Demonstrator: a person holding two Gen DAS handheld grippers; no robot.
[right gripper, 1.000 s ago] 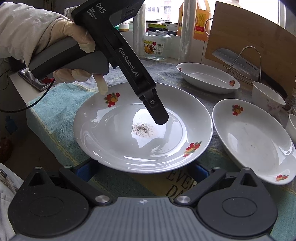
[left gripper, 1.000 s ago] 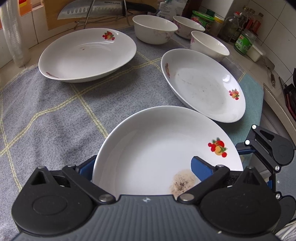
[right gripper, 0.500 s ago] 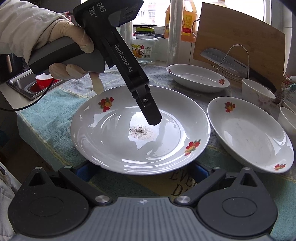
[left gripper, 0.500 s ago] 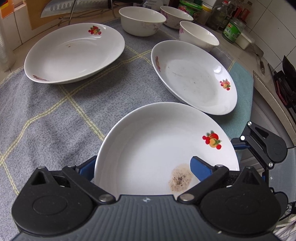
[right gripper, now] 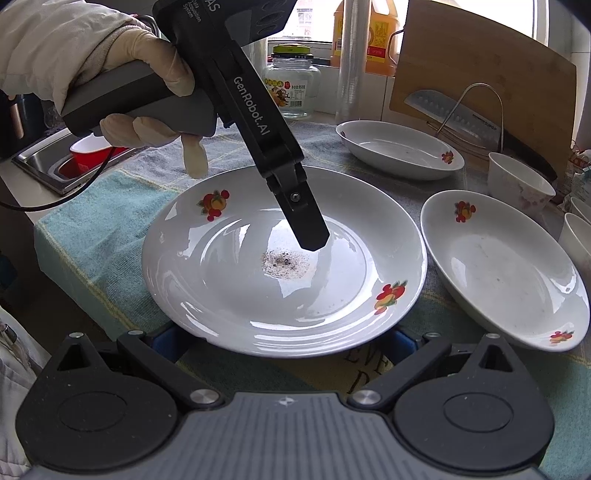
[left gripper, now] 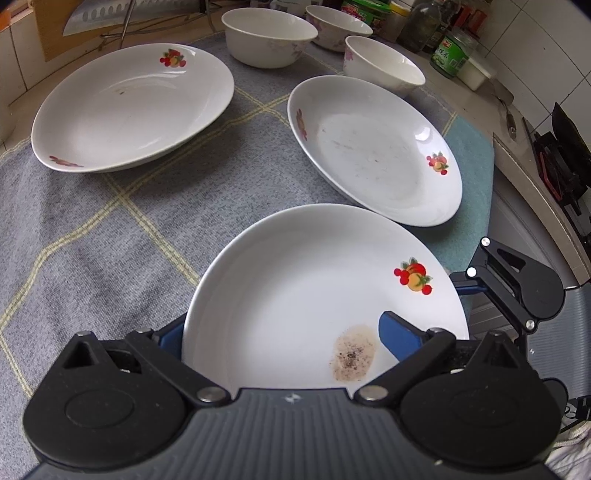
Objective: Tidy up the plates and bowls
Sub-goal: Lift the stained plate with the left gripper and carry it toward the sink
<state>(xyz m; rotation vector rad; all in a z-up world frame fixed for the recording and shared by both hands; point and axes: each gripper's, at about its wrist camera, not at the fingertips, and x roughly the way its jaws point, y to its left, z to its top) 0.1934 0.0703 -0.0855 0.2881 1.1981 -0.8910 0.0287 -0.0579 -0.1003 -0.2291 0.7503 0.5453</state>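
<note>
While the left gripper [left gripper: 284, 332] closes its wide jaws astride the stained plate [left gripper: 314, 280] rim, seat both pads squarely before lifting toward the far plates [left gripper: 373, 147].

Three white fruit-print plates [left gripper: 325, 291] flat on cloth, three bowls [left gripper: 269, 33] behind

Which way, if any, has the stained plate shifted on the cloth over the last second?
No. In the right wrist view the stained plate lies just as close to the neighbouring plate as before, over the same patch of cloth.
</note>
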